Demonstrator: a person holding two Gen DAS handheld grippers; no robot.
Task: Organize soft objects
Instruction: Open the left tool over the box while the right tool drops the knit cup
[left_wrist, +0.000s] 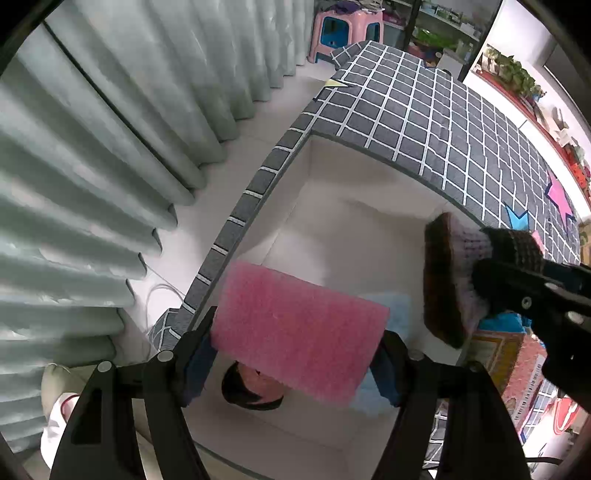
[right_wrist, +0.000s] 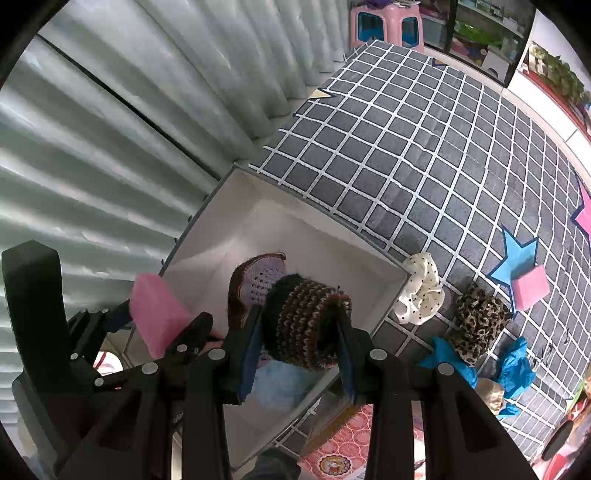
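- Two tools over the white box (right_wrist: 325, 236): left tool (left_wrist: 295, 354) clamped wide on one pink sponge (left_wrist: 299, 332); right tool (right_wrist: 301, 339) pinched narrow on one knitted slipper (right_wrist: 306, 325).
- Two scrunchies (right_wrist: 421, 291) on the checked mat (right_wrist: 406, 147).

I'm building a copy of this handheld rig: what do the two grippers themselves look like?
Both the left gripper and the right gripper are matte black, angular plastic frames with triangular cut-outs and round silver screw heads at the joints. Each finger carries a dark blue pad on its inner face. No cables, labels or sleeves are visible.
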